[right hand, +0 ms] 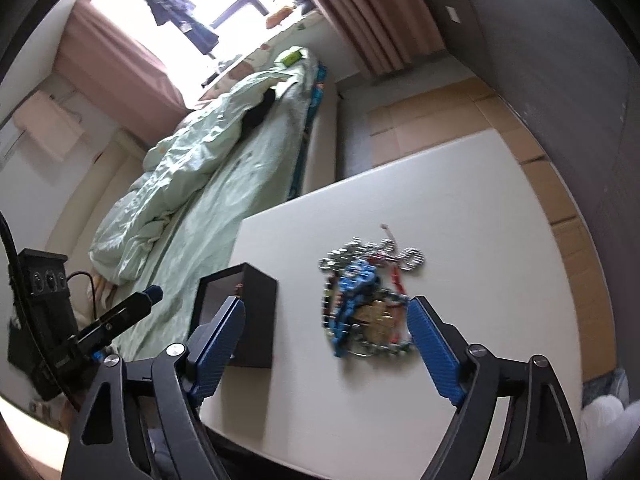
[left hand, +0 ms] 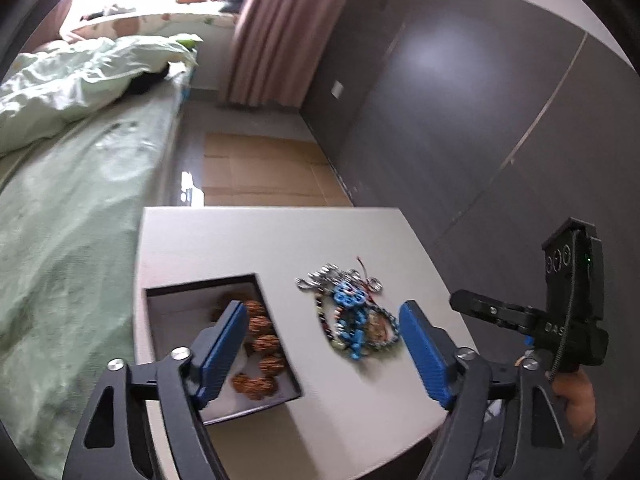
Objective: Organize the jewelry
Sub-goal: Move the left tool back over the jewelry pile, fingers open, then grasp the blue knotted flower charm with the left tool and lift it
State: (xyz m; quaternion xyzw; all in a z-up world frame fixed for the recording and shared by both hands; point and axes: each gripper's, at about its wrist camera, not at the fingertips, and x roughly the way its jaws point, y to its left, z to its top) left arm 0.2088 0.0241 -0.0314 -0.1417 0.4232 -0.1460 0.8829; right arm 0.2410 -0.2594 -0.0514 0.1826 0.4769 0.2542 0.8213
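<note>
My left gripper (left hand: 322, 344) and right gripper (right hand: 326, 340) both hover above the white tabletop (left hand: 248, 240), fingers spread wide, gripping nothing. The tangled pile of bracelets (left hand: 352, 312) lies on the tabletop beside the open black box (left hand: 276, 344), which holds a brown bead bracelet (left hand: 260, 344).

Bedroom — bed (left hand: 72, 208), curtain (left hand: 280, 32).

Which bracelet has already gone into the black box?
The brown bracelet of big carved beads. It lies curled inside the black box, while the blue, silver and red pieces sit in a tangled pile on the white table.
</note>
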